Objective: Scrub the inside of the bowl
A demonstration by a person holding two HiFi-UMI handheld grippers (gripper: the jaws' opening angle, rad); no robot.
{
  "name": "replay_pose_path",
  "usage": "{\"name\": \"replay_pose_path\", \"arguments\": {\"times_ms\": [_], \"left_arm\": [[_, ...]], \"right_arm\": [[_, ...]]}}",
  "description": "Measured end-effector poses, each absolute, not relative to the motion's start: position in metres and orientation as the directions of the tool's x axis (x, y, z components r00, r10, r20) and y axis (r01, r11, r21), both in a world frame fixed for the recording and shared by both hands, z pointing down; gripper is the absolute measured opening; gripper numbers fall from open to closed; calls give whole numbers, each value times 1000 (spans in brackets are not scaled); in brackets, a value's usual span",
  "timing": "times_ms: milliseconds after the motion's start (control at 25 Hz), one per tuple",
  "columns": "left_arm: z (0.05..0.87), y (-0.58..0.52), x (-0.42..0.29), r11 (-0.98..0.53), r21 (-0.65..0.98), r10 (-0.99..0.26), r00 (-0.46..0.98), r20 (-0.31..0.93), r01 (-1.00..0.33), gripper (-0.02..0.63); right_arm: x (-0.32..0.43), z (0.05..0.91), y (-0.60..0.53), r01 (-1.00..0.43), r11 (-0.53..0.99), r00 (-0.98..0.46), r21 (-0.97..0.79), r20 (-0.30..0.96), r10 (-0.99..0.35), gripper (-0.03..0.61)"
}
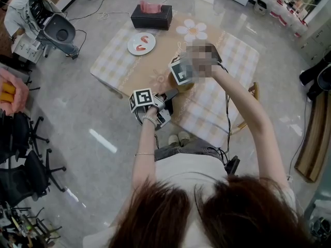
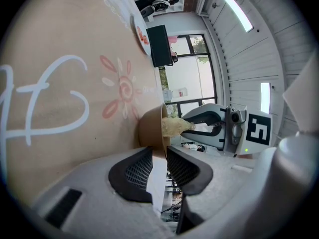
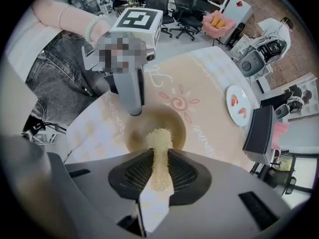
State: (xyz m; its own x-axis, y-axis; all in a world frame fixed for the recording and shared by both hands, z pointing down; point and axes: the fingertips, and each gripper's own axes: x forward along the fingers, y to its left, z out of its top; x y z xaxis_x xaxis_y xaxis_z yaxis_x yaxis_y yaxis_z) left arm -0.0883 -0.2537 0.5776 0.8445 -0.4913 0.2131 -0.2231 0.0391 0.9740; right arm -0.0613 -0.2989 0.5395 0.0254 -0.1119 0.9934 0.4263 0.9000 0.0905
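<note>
The brown round bowl [image 3: 137, 133] sits on your beige checked tablecloth [image 1: 232, 61]. Your left gripper [image 2: 159, 154] pinches its rim, and your right gripper [image 3: 159, 156] clamps what looks like a pale yellow loofah scrubber [image 3: 159, 136] dipping inside. Glossy grey floor [image 1: 103, 138] lies all around.

Head view steeply overhead, both gripper views close on bowl [image 3: 137, 133]

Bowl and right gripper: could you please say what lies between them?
A pale scrubber, held by the right gripper, reaching into the bowl, seen in the right gripper view.
</note>
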Motion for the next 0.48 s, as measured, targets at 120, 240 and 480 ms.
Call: {"name": "replay_pose_path", "arguments": {"times_ms": [120, 240, 480], "left_arm": [[578, -254, -88, 40, 974, -492, 844, 213, -223, 97], [579, -253, -89, 41, 975, -494, 844, 209, -218, 97], [579, -254, -90, 45, 976, -501, 840, 208, -215, 97]], "right_arm": [[-59, 539, -296, 418, 904, 28, 86, 994, -108, 78], [-58, 540, -291, 409, 909, 24, 81, 995, -99, 78], [-55, 540, -285, 395, 916, 21, 72, 996, -87, 78]]}}
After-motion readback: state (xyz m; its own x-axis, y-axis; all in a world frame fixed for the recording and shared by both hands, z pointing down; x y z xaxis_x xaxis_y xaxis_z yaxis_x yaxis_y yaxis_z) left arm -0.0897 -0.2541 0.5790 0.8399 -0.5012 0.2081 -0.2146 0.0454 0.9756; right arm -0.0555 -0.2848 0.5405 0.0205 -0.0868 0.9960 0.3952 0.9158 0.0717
